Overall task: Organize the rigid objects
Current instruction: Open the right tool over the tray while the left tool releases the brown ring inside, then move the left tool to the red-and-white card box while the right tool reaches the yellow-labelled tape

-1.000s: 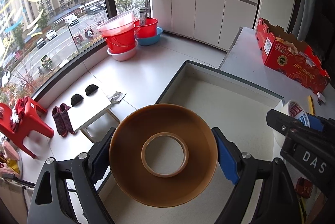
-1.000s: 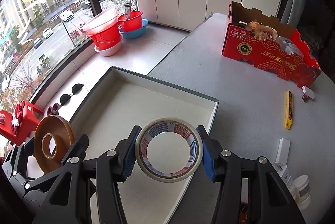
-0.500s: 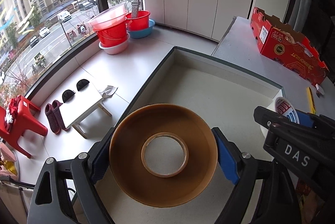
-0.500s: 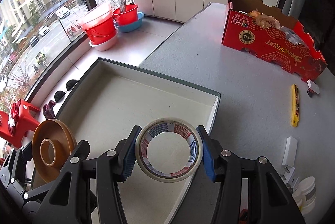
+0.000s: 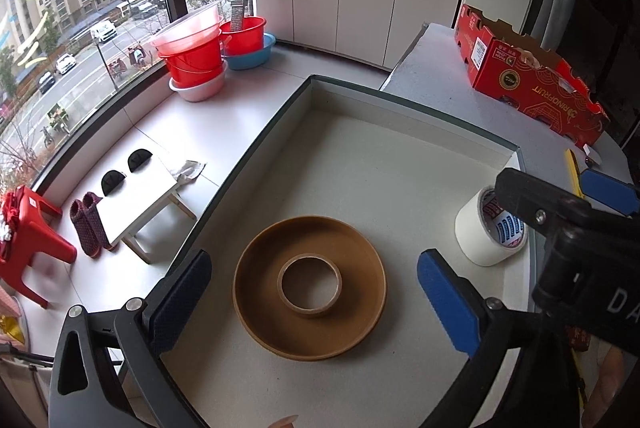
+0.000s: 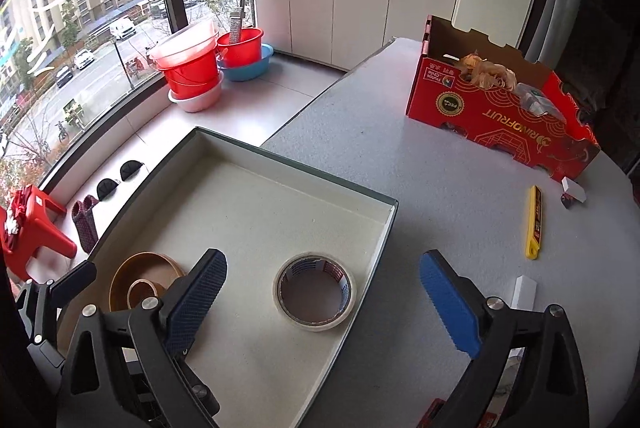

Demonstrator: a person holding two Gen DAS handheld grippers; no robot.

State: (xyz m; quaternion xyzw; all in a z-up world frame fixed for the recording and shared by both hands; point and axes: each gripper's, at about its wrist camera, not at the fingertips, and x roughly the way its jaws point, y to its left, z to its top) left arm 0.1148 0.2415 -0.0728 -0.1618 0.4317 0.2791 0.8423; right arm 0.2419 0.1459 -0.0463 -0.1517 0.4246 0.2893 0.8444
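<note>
Now we have let go of both rolls. Our left gripper [image 5: 312, 302] is opening its fingers, and the big brown flat roll of tape [image 5: 310, 288] sits free between them on the floor of the shallow white box [image 6: 390, 224]. Our right gripper [image 6: 322, 302] is opening too, with the white roll of tape [image 6: 315, 296] loose beside the box's right wall. So two rolls are put away. Farther on the grey bench [image 6: 440, 164] we count one yellow knife [image 6: 534, 222] and one red cardboard box [image 6: 496, 108].

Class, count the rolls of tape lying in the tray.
2: a brown tape roll at the tray's near left, a white tape roll by its right wall. None appear hidden.
</note>
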